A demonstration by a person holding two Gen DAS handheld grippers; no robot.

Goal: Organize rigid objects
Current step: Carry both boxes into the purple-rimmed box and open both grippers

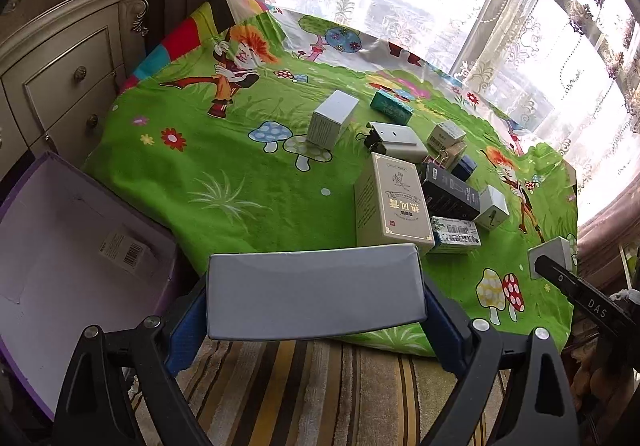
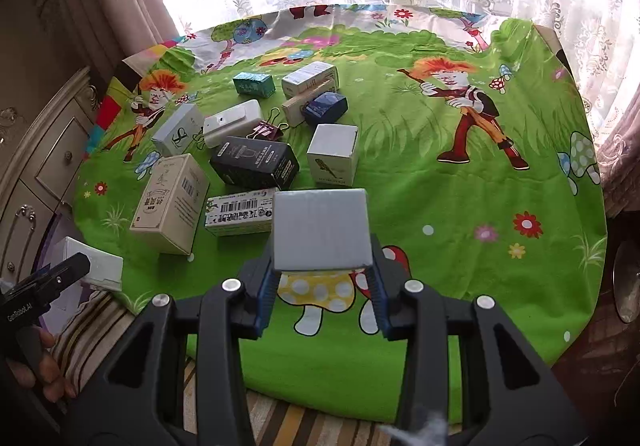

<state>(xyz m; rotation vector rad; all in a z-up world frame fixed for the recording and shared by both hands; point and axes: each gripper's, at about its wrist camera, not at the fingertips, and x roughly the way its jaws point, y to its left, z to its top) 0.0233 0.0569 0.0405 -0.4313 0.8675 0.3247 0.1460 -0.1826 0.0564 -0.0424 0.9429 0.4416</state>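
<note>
My left gripper (image 1: 316,310) is shut on a wide grey-white box (image 1: 316,292), held at the near edge of the green cartoon cloth (image 1: 240,173). It also shows in the right wrist view (image 2: 96,266). My right gripper (image 2: 322,286) is shut on a small grey-white box (image 2: 320,230), held above the cloth. Several small boxes lie in a cluster: a tall beige box (image 1: 390,201) (image 2: 172,201), a black box (image 1: 450,193) (image 2: 254,161), a barcode box (image 2: 240,211), a white cube box (image 2: 334,155), a teal box (image 2: 254,82).
An open purple-edged box (image 1: 60,246) lies to the left of the cloth, beside a cream drawer cabinet (image 1: 60,77). Binder clips (image 2: 268,129) lie among the boxes. A striped cover (image 1: 300,386) shows under the cloth's front edge. Curtained windows stand behind.
</note>
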